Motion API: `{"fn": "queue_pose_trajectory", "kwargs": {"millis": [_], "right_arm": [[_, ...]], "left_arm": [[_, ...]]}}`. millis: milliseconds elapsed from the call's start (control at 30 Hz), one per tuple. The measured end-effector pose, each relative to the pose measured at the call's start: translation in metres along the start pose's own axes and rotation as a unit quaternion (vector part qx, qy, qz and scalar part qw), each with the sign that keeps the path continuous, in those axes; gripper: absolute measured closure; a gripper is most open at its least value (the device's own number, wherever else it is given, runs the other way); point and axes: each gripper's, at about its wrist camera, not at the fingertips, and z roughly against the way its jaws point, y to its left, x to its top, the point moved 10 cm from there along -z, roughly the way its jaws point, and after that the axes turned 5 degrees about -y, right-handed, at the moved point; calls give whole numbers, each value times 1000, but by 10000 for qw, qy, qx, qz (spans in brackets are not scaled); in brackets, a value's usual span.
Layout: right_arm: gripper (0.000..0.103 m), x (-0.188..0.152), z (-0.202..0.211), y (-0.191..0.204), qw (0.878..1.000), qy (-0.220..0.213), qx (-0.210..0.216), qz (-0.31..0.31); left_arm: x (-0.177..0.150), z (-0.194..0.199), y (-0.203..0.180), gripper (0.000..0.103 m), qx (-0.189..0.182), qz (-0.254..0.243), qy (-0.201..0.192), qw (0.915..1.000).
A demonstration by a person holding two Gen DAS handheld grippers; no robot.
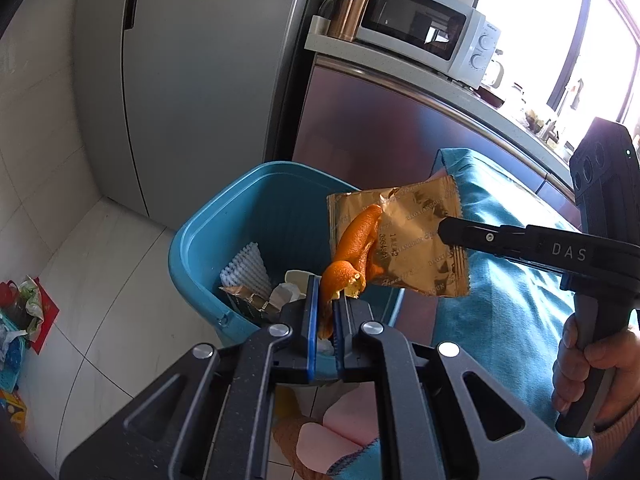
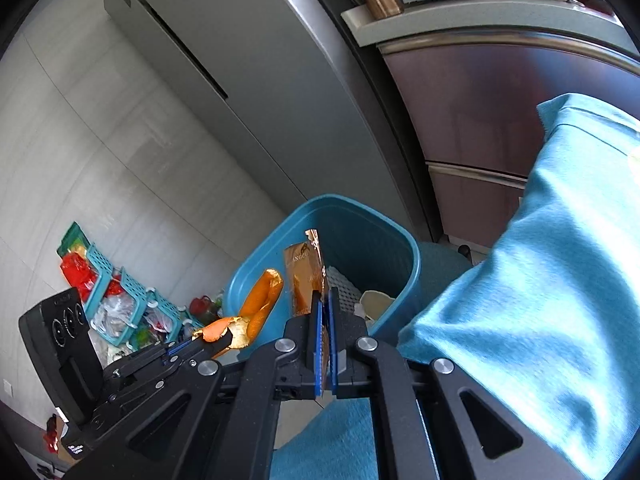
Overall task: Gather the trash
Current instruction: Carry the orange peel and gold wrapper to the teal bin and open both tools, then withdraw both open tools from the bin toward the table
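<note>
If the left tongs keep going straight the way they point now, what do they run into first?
Probably the trash lying inside the blue bin: the left tongs, shut on the orange peel, aim down into its open mouth. The gold wrapper in the right tongs hangs just to the right; depth is unclear.

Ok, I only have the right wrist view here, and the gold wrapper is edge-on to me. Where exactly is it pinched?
Observer: The left wrist view shows the gold wrapper face-on, a flat packet. The right gripper clamps its side edge.
Operator: Anything in the bin besides the white mesh?
Observer: Yes, a crumpled foil scrap lies in the blue bin beside the mesh.
</note>
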Motion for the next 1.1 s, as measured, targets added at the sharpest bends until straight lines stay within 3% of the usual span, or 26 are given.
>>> {"fn": "queue_pose_trajectory", "kwargs": {"millis": [433,600,733,833,1100], "right_arm": [[97,-8,-29,5,9989,460,-113,45],[94,-11,-29,6,9988,477,-98,75],[91,-11,-24,5,9991,404,-90,72],[74,-12,-13,5,9995,287,-75,98],[67,-19,70,3,9983,-390,26,425]], "left_arm": [[-16,-38,13,94,29,217,381,9990],[-23,-50,14,79,-28,304,521,9982],[-27,-52,13,77,-65,327,533,9980],[-24,-44,5,74,-90,224,382,9990],[-11,-3,-51,66,-601,-309,-122,9976]]}}
